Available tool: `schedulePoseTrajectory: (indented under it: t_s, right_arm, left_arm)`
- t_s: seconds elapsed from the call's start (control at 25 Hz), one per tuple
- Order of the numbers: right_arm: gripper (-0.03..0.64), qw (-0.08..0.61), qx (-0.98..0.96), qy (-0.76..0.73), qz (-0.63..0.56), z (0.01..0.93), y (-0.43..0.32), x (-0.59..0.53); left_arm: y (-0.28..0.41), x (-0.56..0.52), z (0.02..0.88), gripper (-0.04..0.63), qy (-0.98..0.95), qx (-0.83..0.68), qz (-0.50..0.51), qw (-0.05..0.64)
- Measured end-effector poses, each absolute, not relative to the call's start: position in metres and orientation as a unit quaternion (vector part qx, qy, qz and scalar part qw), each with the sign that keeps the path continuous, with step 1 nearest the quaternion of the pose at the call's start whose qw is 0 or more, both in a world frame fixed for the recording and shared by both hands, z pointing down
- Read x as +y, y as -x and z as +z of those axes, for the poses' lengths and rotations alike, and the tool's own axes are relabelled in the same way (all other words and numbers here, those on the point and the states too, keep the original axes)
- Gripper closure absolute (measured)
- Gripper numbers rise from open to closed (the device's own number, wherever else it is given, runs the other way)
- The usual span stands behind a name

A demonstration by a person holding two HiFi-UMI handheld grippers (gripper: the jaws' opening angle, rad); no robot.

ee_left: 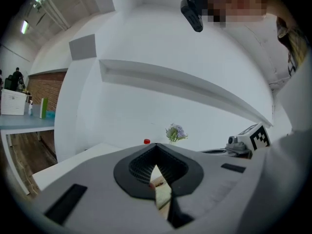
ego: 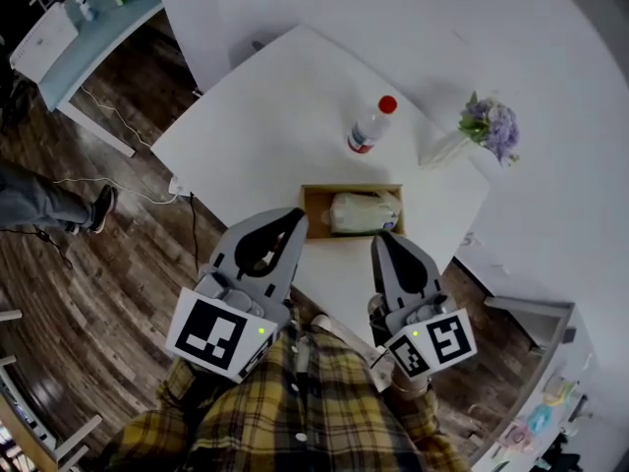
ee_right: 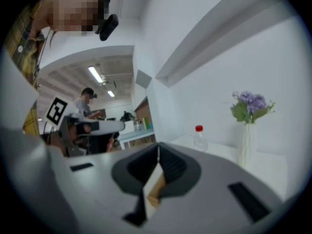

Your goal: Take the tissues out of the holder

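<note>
1. On the white table (ego: 265,116), tissues (ego: 362,213) are laid in the holder (ego: 314,210), long axis 9 to 3 o'clock.
2. Wood floor (ego: 108,264) is seen at 9 o'clock.
3. Left gripper (ego: 294,215) and right gripper (ego: 380,237) are shown closed, empty.

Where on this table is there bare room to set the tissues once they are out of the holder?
The broad left half of the table, bordered by the holder, the bottle and the edges, is bare. Crowded: the right, with the vase, and the near edge, by the left gripper and right gripper.
</note>
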State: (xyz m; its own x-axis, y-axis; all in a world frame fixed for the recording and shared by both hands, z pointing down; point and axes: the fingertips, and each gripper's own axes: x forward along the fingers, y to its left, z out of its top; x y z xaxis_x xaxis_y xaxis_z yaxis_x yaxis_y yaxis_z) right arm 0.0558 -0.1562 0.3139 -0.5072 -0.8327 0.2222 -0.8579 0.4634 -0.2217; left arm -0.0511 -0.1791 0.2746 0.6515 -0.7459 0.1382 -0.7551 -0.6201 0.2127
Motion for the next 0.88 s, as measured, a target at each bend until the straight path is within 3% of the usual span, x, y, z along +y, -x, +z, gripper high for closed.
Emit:
schedulePoseTrajectory:
  t_s: [0.88]
  right_arm:
    - [0.604,0.093,-0.788,-0.587,0.161,0.317,-0.105,-0.208]
  left_arm:
    - [0.015,-0.256,0.295,0.590,-0.933,-0.320,0.033,0.161]
